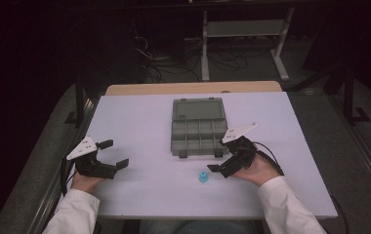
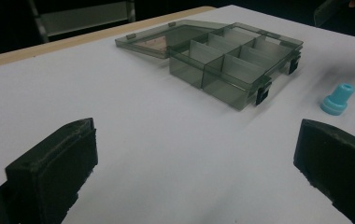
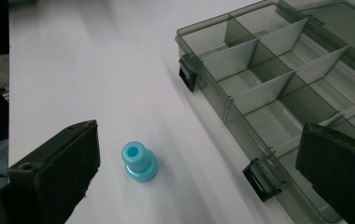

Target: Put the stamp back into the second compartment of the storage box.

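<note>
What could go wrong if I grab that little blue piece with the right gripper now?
The blue piece is small, rounded and upright, so it may tip or roll away if the open right gripper closes off-centre. The open organizer box sits close by, and a jaw could knock its front latch and shove the box.

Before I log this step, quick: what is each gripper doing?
Left gripper: open, holding nothing.
Right gripper: open, empty, near the blue piece.
</note>
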Tool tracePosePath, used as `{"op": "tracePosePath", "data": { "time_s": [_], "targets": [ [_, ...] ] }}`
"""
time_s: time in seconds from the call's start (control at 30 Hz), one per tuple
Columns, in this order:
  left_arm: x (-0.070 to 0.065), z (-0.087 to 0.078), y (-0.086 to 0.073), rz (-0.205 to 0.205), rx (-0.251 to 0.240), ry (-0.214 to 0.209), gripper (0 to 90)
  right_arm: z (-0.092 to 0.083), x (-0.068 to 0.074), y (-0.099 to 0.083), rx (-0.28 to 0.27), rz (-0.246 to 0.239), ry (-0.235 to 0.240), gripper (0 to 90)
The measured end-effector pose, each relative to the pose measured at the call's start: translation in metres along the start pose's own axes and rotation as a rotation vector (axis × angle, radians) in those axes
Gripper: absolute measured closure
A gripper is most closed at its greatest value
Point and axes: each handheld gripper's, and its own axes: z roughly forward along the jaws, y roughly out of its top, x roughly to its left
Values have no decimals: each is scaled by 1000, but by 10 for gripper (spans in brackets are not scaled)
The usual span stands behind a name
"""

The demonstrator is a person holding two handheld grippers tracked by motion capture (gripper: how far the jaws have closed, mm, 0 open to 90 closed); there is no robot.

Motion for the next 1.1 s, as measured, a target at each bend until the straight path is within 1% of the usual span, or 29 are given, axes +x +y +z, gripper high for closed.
{"op": "tracePosePath", "data": {
  "time_s": [0.1,0.17,0.3,0.33,0.4,0.47,0.53,0.6,0.73,0.8,0.87,0.97,1.0,1.1],
  "targets": [
    [-1,1,0,-4,7,-7,0,2,2,1,10,-10,6,0],
    [-2,1,0,0,4,-10,0,5,3,1,18,-15,9,0],
    [-2,1,0,-10,-3,-9,0,9,6,1,31,-19,19,0],
    [-1,0,0,4,10,-8,0,10,6,1,31,-16,26,0],
    [-1,-1,0,8,12,-5,0,13,7,1,41,-20,33,0],
    [-1,-1,0,9,12,-6,0,14,7,1,44,-26,34,0],
    [-1,-1,0,11,14,-5,0,17,9,1,50,-21,43,0],
    [-1,-1,0,11,10,-6,0,21,10,0,58,-42,41,0],
    [-1,-1,0,12,11,-5,0,26,11,-1,74,-52,45,0],
    [-1,-1,0,12,11,-4,0,28,12,-1,79,-43,54,0],
    [-1,-1,0,13,11,-4,0,29,12,-1,80,-46,55,0],
    [-1,-1,0,12,9,-6,0,32,12,-1,92,-64,53,0],
    [-1,-1,0,11,8,-5,0,35,13,-2,103,-66,57,0],
    [-1,-1,0,11,8,-5,0,37,14,-3,111,-63,63,0]
  ]
}}
